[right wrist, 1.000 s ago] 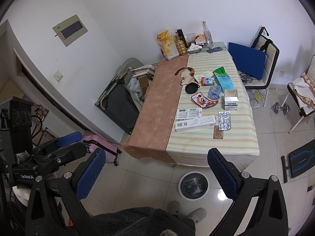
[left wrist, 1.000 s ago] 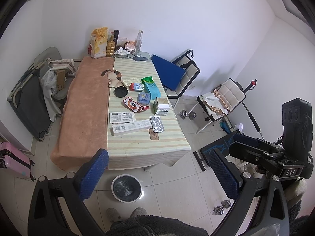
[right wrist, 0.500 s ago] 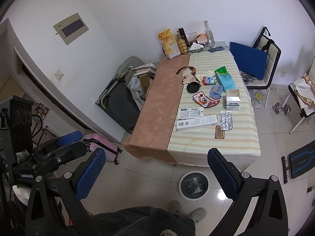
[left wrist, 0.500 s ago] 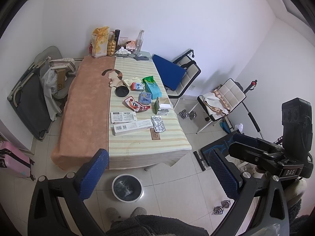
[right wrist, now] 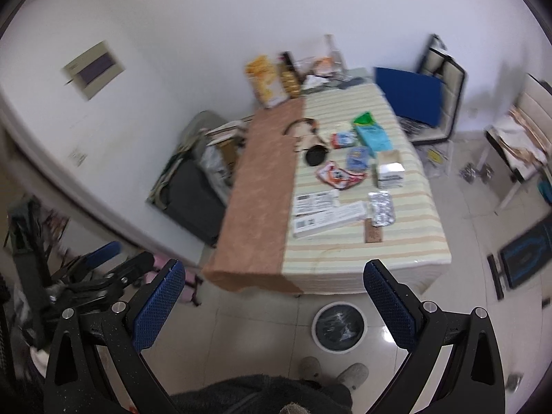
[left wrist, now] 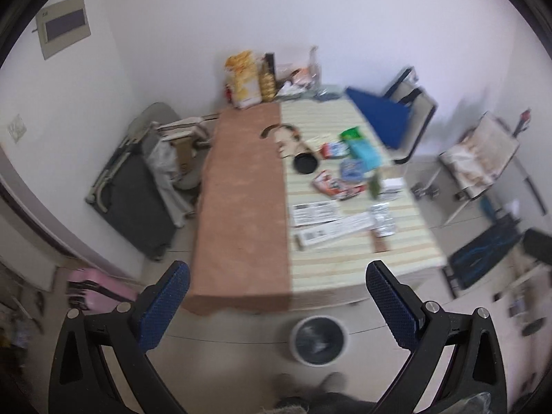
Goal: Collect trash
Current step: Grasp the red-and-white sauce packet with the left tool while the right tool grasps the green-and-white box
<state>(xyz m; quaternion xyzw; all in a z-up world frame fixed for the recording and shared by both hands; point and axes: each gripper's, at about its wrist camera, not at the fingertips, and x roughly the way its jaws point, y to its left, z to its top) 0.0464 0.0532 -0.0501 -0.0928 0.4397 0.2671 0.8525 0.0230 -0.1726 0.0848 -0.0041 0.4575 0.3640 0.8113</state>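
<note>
Left gripper (left wrist: 276, 307) and right gripper (right wrist: 272, 305) hang wide apart and empty above the floor – wrappers (right wrist: 339, 176) and flat cartons (right wrist: 327, 219) lie well ahead on the striped table (right wrist: 407, 255); thin packets could slip a careless pinch and miss the bin (right wrist: 338, 326) below
</note>
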